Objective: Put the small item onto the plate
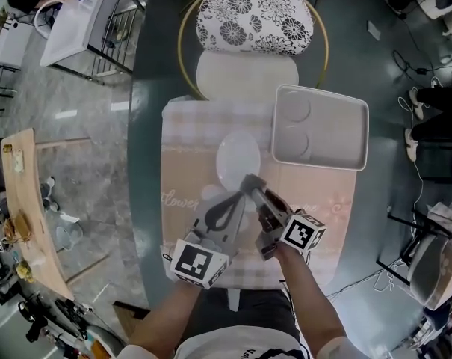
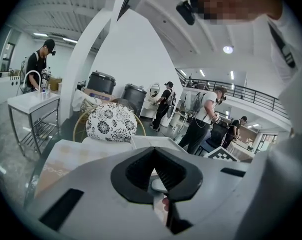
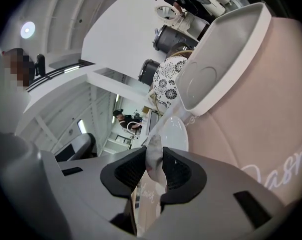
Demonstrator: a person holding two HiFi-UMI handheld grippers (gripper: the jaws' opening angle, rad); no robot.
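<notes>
Right gripper [image 3: 154, 158] pads clamp the thin item [image 3: 155, 173], edge-up, its long axis along the jaws. The plate [image 3: 173, 132] lies just ahead of the tips. The left gripper [image 2: 153, 156], alongside, is closed, seemingly on nothing.

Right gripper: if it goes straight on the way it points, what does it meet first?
Most likely the white plate, just past the tips of the right gripper, which is shut on the small item. Depth is hard to judge.
</notes>
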